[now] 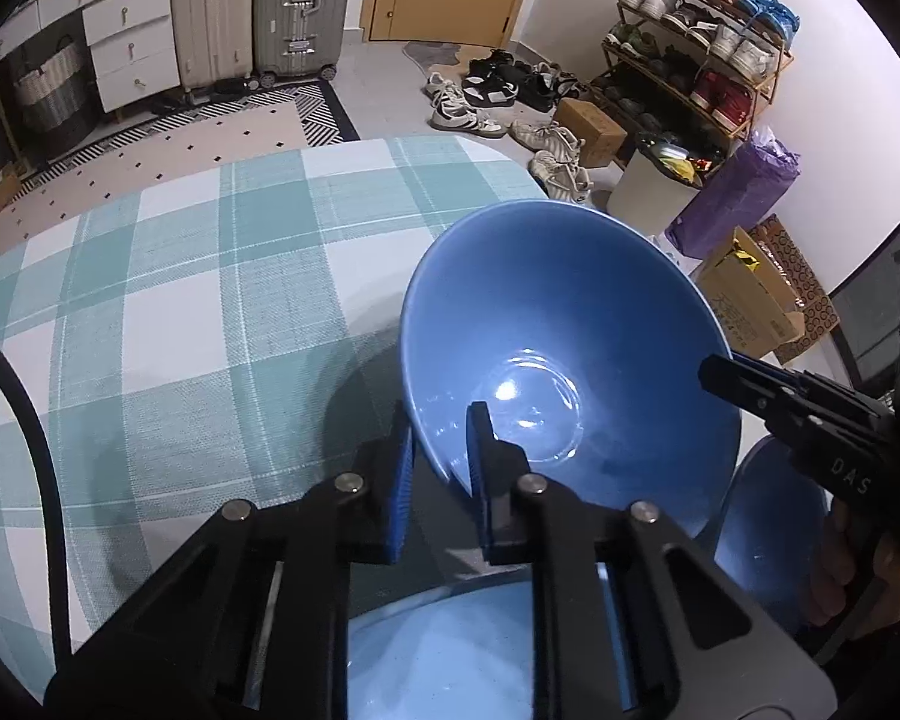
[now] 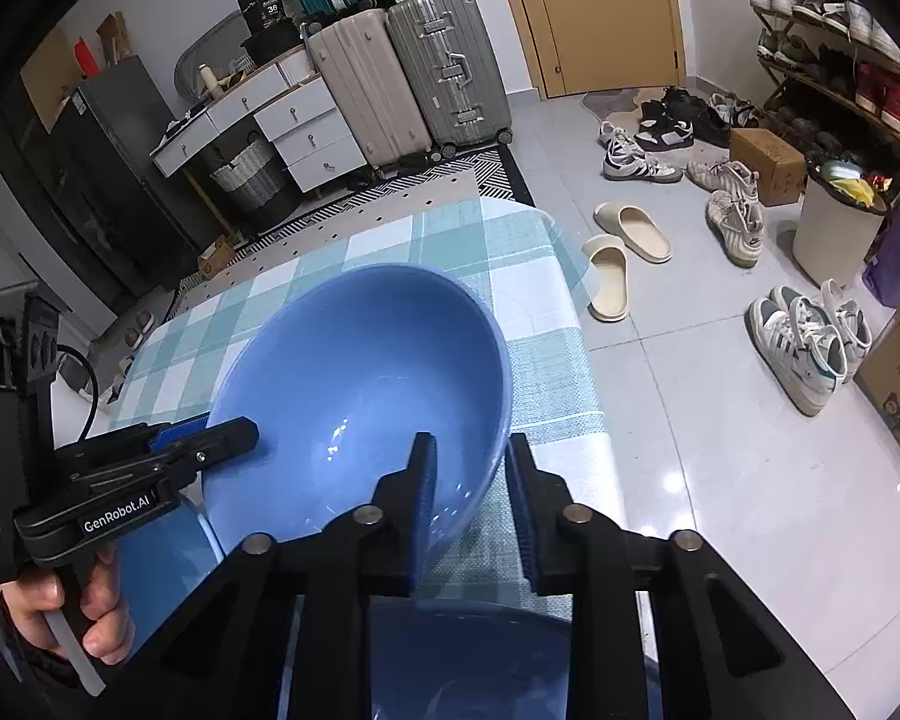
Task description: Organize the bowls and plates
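A large blue bowl (image 1: 546,312) sits tilted over the teal plaid table (image 1: 168,276), held at two sides. My left gripper (image 1: 440,415) is shut on its near-left rim, one pad inside and one outside. In the left wrist view my right gripper (image 1: 713,369) clamps the right rim. The right wrist view shows the same bowl (image 2: 354,372) with my right gripper (image 2: 471,443) shut on its near-right rim, and my left gripper (image 2: 247,429) biting the left rim, a hand on its handle.
More blue dishes lie near me: a pale one (image 1: 450,654) under the left gripper, another (image 1: 768,534) at the right, and a dark bowl (image 2: 468,666) under the right gripper. The table edge (image 2: 576,324) drops to a tiled floor with shoes (image 2: 804,348) and slippers.
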Available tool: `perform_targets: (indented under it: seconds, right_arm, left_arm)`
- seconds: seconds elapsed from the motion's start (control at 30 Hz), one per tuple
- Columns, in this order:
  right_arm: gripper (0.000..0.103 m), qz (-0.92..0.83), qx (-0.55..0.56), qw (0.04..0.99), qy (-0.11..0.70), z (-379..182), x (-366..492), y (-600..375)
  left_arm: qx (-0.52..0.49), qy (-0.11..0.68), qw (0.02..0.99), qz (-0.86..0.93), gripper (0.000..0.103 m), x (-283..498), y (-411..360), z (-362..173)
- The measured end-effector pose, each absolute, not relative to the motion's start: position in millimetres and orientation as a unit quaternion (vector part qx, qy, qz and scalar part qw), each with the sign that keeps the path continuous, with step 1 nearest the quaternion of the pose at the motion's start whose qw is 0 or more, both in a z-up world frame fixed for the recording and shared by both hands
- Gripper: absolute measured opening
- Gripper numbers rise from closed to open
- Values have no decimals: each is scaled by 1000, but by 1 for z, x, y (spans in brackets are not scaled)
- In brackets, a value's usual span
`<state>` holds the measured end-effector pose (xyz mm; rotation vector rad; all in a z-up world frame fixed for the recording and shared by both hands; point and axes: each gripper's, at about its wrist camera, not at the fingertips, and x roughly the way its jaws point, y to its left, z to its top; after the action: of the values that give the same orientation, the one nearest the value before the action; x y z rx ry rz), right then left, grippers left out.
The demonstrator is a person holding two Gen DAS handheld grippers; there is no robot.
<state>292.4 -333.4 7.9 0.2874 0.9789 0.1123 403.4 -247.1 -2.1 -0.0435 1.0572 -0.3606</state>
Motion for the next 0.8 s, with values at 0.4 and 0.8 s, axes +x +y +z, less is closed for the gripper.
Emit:
perform_targets:
  seconds: [0.4,0.8]
  right_arm:
    - [18,42,136,880,454,16,288,-337]
    - [18,45,129,899,417,46,269,-333]
  left_arm:
    - [-28,488,855,-173,13,399,-249,10]
    - [-34,455,872,-177,14,377,-248,50]
